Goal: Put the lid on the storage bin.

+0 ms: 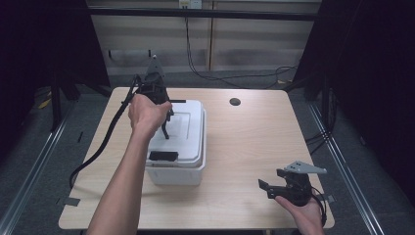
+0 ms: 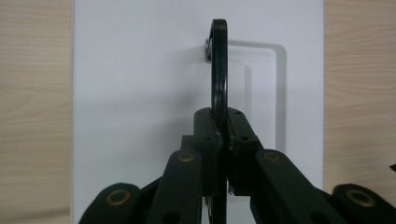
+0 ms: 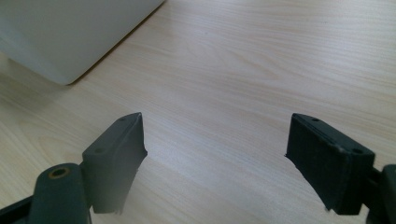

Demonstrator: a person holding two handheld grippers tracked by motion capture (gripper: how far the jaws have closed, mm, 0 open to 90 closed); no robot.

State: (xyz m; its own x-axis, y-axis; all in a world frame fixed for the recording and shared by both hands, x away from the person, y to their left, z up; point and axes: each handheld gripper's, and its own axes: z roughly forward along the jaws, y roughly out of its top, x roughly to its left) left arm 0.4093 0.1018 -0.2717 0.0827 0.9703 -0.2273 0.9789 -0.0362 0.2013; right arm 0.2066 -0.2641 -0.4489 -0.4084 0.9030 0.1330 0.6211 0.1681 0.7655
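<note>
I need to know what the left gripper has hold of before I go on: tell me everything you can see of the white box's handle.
The handle is a thin, dark bail of what looks like metal or hard plastic, pivoted by a small rivet on the lid of the white box. It stands raised upright, edge-on above its moulded recess. The left gripper has its jaws shut on its lower part. The right gripper rests open, apart, on the table.

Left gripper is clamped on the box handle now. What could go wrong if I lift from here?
1. The left gripper pinches the thin black handle of the white box near one end, so the handle may twist or slip out.
2. The black latch at the near edge looks fastened; pulling could lift the whole box, not just the lid.
3. The right gripper rests open over the table, apart from the box, so nothing steadies it.
</note>
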